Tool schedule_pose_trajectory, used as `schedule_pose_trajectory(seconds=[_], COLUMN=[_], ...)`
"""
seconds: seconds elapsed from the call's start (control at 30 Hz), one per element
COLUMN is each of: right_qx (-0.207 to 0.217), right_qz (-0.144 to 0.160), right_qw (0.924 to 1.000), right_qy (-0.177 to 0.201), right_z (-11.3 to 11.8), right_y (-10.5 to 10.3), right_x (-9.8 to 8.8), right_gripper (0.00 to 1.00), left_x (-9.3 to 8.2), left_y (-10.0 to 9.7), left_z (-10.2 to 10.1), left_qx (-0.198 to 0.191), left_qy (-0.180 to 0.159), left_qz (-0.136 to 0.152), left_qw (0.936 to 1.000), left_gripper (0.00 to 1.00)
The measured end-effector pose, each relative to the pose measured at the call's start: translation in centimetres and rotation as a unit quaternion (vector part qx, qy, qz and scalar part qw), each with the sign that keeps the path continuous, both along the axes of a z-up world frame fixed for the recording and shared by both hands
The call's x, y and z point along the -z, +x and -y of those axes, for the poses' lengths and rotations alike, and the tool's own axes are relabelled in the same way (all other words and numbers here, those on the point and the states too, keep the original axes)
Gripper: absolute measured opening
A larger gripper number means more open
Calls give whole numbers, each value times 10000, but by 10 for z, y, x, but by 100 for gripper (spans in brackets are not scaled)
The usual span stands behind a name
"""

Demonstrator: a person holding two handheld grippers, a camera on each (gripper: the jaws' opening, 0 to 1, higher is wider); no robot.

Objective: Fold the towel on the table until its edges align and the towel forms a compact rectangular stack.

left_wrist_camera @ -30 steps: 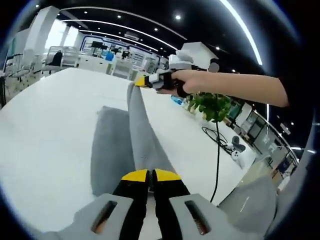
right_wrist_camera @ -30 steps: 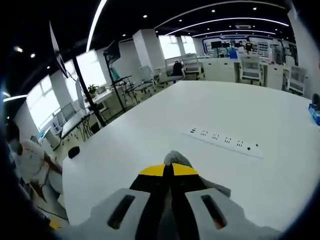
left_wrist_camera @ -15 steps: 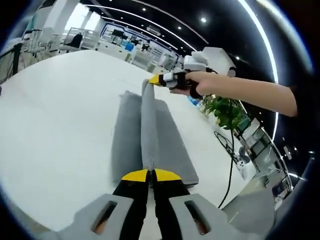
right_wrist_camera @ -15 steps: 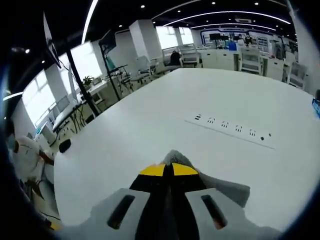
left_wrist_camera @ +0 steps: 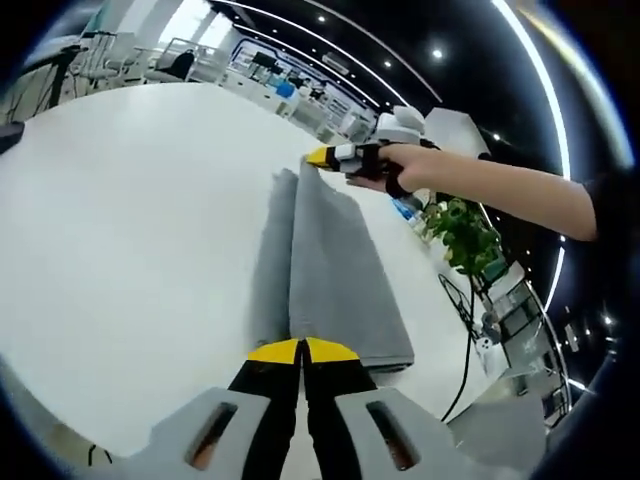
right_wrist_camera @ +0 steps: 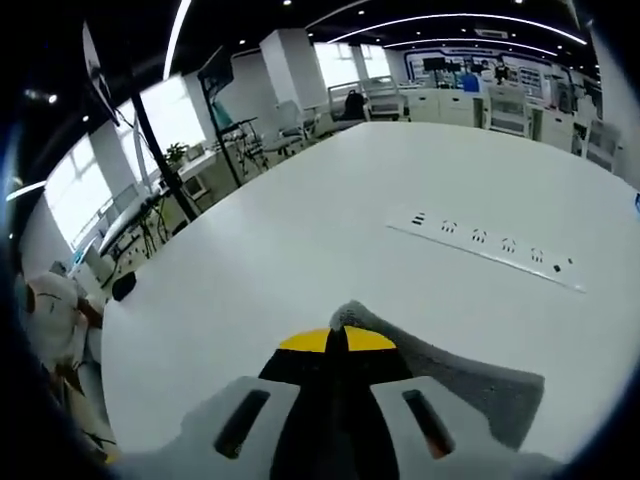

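Observation:
The grey towel (left_wrist_camera: pixel 325 270) stretches in a long strip across the white table (left_wrist_camera: pixel 130 220) in the left gripper view. My left gripper (left_wrist_camera: pixel 301 350) is shut on its near edge. At the strip's far end, my right gripper (left_wrist_camera: pixel 318 158) comes in from the right, held by a hand, and is shut on the other corner. A raised fold runs between the two grippers, with the towel lying on either side of it. In the right gripper view, the right gripper (right_wrist_camera: pixel 335 339) pinches a grey towel corner (right_wrist_camera: pixel 352 317), and more of the towel (right_wrist_camera: pixel 480 385) spreads to the lower right.
A potted green plant (left_wrist_camera: pixel 462 232) and a black cable (left_wrist_camera: pixel 462 330) sit on the table's right side. A white power strip (right_wrist_camera: pixel 492 244) lies on the table ahead of the right gripper. Chairs, desks and a seated person (right_wrist_camera: pixel 50 320) are beyond the table's edge.
Both grippers have lowered the lifted towel edge toward the table and carried it across. The towel now lies flatter, with more of it spread on the right of the fold.

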State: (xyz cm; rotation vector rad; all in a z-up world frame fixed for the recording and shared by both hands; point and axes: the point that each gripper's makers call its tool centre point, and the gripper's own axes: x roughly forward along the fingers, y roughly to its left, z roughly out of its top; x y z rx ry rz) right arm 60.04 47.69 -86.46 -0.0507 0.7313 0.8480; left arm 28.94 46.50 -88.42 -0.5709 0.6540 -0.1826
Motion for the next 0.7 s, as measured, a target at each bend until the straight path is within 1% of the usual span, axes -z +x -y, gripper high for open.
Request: schedule_pose_trajectory(seconds=[0.13,0.23,0.37,0.43,0.47,0.57,0.67,0.7], right_qx=[30,42,29,4,0,-9,-40,-98], right_qz=[-45,-60,-61,-27,-19,-21,-22,-11], right_qw=[10000,10000,10000,10000,10000,10000,10000,10000], right_qy=[16,1,-12,-47,-54,-23,0,13], right_z=[4,4,3,3,4,3,3,2], right_y=[0,-2,-1,0,1,-1,-3,-4], right_x=[4,7,13,16,16,20,21,22], right_gripper=[1,1,2,2,2,2,2,2], left_x=[-3,-2,0,4,6,11,13,14], left_y=[5,8,10,12,13,17,20,19], left_z=[4,10,12,13,14,15,16,15], left_qx=[84,218,307,353,363,368,379,364], left_qy=[-28,6,16,-7,1,-35,-88,-91], left_qz=[46,29,5,-39,-109,-187,-222,-282], left_qw=[9999,9998,9995,9994,9993,9991,9990,9989], left_gripper=[1,6,7,8,8,8,6,4])
